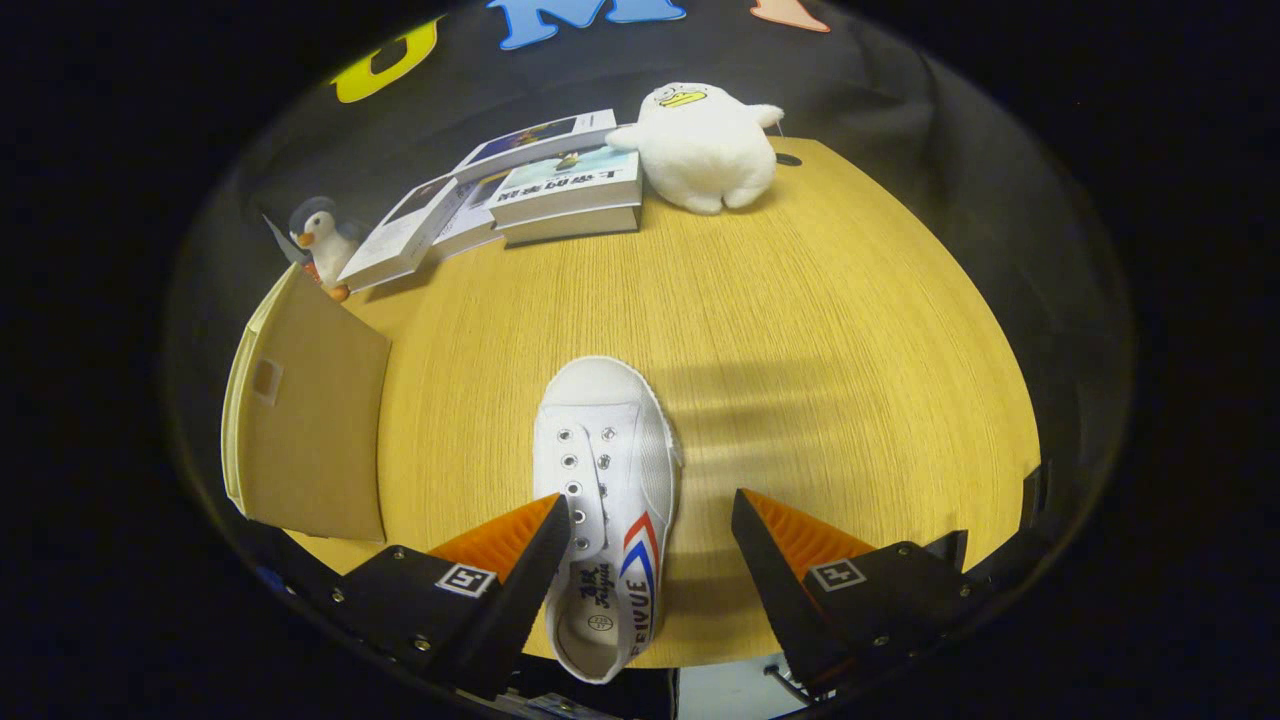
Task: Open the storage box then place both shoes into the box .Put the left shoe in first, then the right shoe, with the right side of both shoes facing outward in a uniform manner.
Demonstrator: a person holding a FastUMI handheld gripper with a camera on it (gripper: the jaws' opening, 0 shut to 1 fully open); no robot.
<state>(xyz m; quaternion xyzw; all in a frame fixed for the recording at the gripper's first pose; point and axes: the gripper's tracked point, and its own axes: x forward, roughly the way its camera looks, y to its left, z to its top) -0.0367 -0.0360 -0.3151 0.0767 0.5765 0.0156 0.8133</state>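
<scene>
A white canvas shoe (607, 480) with red and blue stripes on its side lies on the wooden table (820, 330), toe pointing away from me. My gripper (650, 515) hangs above its heel end and is open; the left orange finger (505, 535) overlaps the shoe's lace side, while the right finger (790, 535) stands apart over bare table. The storage box (305, 420), tan cardboard with its lid down, sits to the left of the shoe at the table's left edge.
Several books (520, 195) lie stacked at the far left of the table. A white plush toy (705, 145) rests beside them at the back, and a small penguin toy (320, 240) stands behind the box. A small dark hole (788, 159) marks the tabletop near the plush.
</scene>
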